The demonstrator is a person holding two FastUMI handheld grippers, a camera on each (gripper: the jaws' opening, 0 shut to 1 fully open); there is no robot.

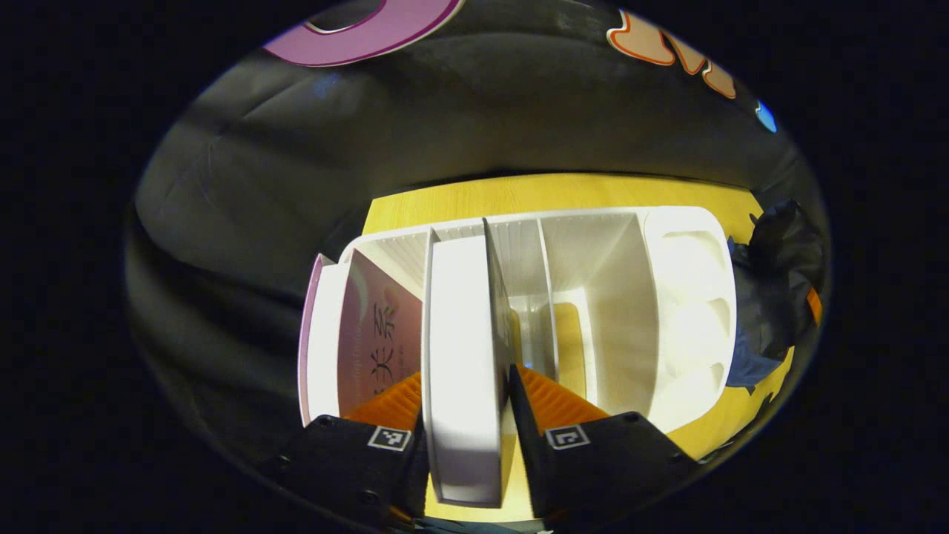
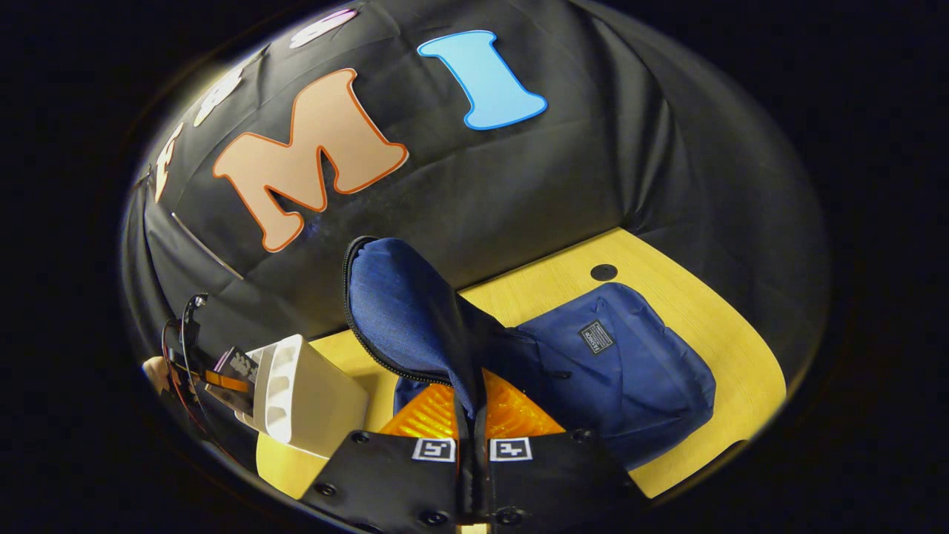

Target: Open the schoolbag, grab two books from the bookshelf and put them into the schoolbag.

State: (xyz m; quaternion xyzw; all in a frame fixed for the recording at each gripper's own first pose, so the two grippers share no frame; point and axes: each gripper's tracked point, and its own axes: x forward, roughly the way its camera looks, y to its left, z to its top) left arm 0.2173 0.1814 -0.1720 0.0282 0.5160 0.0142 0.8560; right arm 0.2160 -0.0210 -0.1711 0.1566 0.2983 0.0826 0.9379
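— What's the left gripper [image 1: 465, 415] doing at the bookshelf [image 1: 689, 297]?

— It's clamped on a white book [image 1: 460, 356], one finger on each side of it. The book stands upright in the white bookshelf, in the second slot from the shelf's left end. Left of it, in the end slot, is a pink-covered book [image 1: 374, 334], also upright. The slots to the right of the white book look bare, and the shelf's right end wall has scooped hollows in it.

— And the shelf itself?

— It stands on the yellow worktop [image 1: 519, 194]. Just past its right end there's dark blue fabric, which I take to be the schoolbag [image 1: 771, 297].

— The other side?

— In the right gripper view the bookshelf [image 2: 311, 400] is at the left, with the other gripper [image 2: 222, 378] at its far side. To the shelf's right lies the navy schoolbag [image 2: 630, 371] on the worktop [image 2: 712, 334]. The right gripper [image 2: 472, 423] is closed on the schoolbag's flap [image 2: 408, 304], both fingers pinching the fabric. The flap stands up from the bag, its zipper edge curving down the left side.
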